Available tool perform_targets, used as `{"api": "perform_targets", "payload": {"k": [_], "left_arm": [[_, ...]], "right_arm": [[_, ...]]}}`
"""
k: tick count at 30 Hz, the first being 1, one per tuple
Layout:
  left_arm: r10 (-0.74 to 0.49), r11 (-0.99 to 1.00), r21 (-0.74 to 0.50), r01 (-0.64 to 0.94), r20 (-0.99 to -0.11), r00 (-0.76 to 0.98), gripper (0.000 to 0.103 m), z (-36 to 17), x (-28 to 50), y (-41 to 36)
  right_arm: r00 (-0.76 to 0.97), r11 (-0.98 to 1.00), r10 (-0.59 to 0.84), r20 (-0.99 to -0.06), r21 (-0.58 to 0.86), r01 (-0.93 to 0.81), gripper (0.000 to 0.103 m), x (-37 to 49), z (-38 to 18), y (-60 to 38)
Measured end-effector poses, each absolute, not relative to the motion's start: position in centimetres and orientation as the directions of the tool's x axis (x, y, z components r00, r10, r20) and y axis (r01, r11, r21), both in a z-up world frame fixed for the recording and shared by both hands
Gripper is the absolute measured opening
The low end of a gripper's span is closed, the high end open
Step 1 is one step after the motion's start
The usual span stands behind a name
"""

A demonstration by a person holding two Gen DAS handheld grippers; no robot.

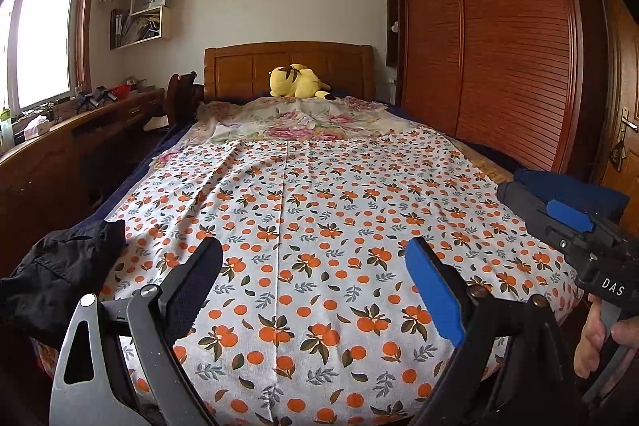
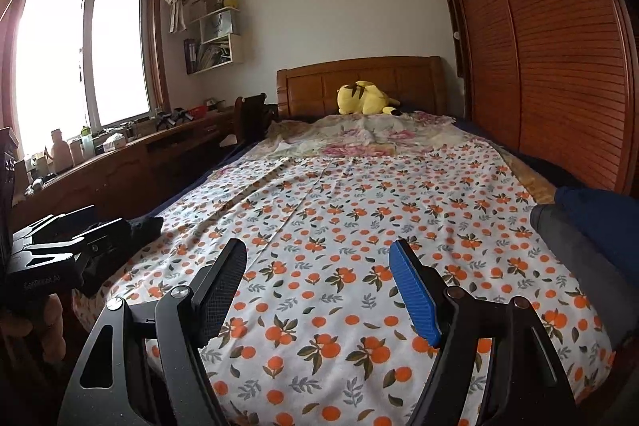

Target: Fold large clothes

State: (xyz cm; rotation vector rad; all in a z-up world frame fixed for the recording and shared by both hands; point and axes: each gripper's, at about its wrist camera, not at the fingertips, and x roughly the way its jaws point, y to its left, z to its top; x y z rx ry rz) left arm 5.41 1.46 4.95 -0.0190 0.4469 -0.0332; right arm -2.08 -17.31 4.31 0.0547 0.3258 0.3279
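A bed is covered by a white sheet with an orange-fruit print (image 1: 319,210), also seen in the right wrist view (image 2: 359,218). A crumpled black garment (image 1: 60,274) lies at the bed's near left corner; its tip shows in the right wrist view (image 2: 145,226). A stack of dark blue and grey folded clothes (image 1: 575,190) sits at the near right edge, also in the right wrist view (image 2: 591,238). My left gripper (image 1: 315,258) is open and empty above the near edge. My right gripper (image 2: 317,262) is open and empty beside it; it also shows in the left wrist view (image 1: 535,204).
A yellow plush toy (image 1: 297,80) lies by the wooden headboard, on a floral quilt (image 1: 291,118). A cluttered wooden desk (image 1: 80,130) runs along the left under the window. A tall wooden wardrobe (image 1: 499,38) stands along the right. A door (image 1: 627,130) is at far right.
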Motion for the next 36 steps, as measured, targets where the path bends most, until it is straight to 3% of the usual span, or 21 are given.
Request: {"api": "perform_targets", "payload": {"k": [36], "left_arm": [[-0.035, 0.999, -0.032, 0.024, -0.429, 0.902, 0.093, 4.6, 5.4, 1.5]], "right_arm": [[0.897, 0.942, 0.336, -0.288, 0.079, -0.327, 0.076, -2.2, 4.6, -19.1]]}}
